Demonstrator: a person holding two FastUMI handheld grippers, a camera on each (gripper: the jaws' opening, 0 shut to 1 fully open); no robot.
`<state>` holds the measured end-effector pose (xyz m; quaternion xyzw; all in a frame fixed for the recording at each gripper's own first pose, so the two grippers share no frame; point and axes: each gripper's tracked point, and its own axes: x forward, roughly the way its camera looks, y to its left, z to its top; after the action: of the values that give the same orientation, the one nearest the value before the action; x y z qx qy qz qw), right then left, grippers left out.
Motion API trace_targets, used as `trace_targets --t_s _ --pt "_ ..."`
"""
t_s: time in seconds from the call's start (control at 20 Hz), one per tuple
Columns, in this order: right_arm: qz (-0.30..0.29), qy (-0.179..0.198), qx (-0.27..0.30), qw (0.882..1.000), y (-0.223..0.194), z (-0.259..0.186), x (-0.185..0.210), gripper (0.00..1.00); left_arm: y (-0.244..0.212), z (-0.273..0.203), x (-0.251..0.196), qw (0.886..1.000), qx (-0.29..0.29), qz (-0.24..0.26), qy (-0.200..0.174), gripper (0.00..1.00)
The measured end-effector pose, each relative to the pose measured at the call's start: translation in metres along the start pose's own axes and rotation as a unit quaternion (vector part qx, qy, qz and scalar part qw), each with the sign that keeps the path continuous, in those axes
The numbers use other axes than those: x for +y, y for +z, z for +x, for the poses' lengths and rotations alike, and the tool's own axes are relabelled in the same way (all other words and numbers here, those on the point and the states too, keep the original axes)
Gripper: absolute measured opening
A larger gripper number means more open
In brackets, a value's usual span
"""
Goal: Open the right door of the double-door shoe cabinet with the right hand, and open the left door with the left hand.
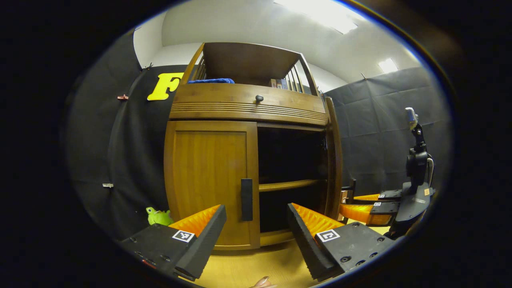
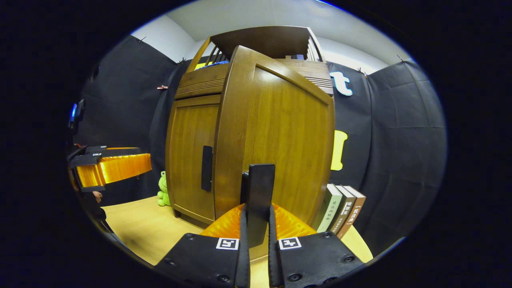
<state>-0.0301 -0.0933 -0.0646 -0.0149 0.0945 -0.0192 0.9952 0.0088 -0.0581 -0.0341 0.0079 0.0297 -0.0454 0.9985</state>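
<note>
Shoe cabinet [image 1: 248, 160] stands upright in the left gripper view, left door [image 1: 210, 180] closed, its vertical handle [image 1: 247, 199] ahead of the spread left gripper [image 1: 256, 218].

In the right gripper view, the right door [image 2: 276, 136] is swung outward; the right gripper [image 2: 258, 224] pinches that door's upright handle [image 2: 260, 192].

Right gripper [image 2: 258, 224] clamped, left gripper [image 1: 256, 218] wide open.
Right fingers pinch a door handle [image 2: 259, 196] from both sides. Left jaws spread apart, gripping nothing, levelled at mid-height.
</note>
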Motion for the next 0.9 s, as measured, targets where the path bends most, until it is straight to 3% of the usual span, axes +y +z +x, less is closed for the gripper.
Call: trace_targets --t_s 0.35,0.6,0.65,0.7,0.75,0.9 --pt "-0.006 -0.052 0.007 0.999 0.000 -0.026 -0.033 0.26 -0.005 0.017 -0.012 1.000 -0.002 -0.006 -0.018 0.95" --pt "-0.023 -0.089 0.008 0.996 0.000 -0.036 -0.057 0.16 -0.011 0.029 -0.015 1.000 0.005 -0.007 -0.017 0.94" --pt "-0.027 -0.099 0.008 0.995 -0.004 -0.034 -0.064 0.20 -0.013 0.032 -0.014 1.000 0.006 -0.007 -0.016 0.95" --pt "-0.031 -0.110 0.008 0.993 -0.005 -0.035 -0.072 0.15 -0.014 0.033 -0.013 1.000 0.006 -0.007 -0.014 0.95" --pt "-0.034 -0.121 0.011 0.992 -0.007 -0.037 -0.080 0.20 -0.015 0.035 -0.012 1.000 0.005 -0.005 -0.009 0.95" --pt "-0.014 -0.104 0.015 0.994 -0.008 -0.041 -0.090 0.16 -0.017 0.040 -0.005 1.000 0.003 0.006 0.015 0.95"
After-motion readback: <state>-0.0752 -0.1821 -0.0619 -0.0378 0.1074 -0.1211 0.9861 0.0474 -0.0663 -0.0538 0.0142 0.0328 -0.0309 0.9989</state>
